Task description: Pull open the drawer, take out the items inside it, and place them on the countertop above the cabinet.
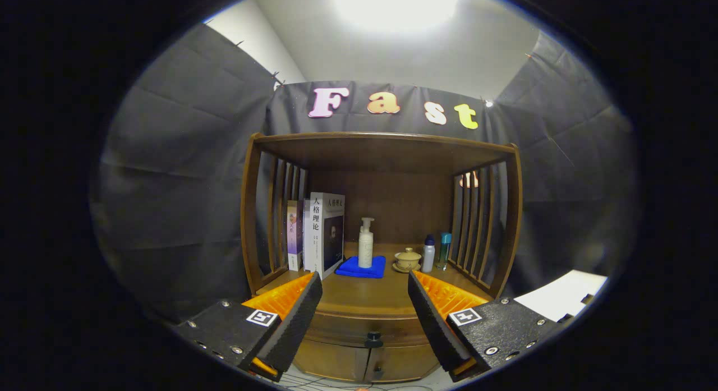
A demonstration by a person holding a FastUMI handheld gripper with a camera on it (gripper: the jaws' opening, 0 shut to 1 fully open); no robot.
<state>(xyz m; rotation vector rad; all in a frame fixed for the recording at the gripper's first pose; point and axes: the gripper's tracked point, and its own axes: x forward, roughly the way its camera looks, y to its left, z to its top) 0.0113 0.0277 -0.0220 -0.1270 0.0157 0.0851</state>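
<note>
Gripper view, your claw released and empty, fingers spread before the closed drawer; pump bottle on blue cloth beyond, on the desk

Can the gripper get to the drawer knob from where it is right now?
Probably yes. The gripper has its fingers spread open with nothing held, and the drawer knob sits in the gap between them, below the countertop, nothing in front of it.
</note>
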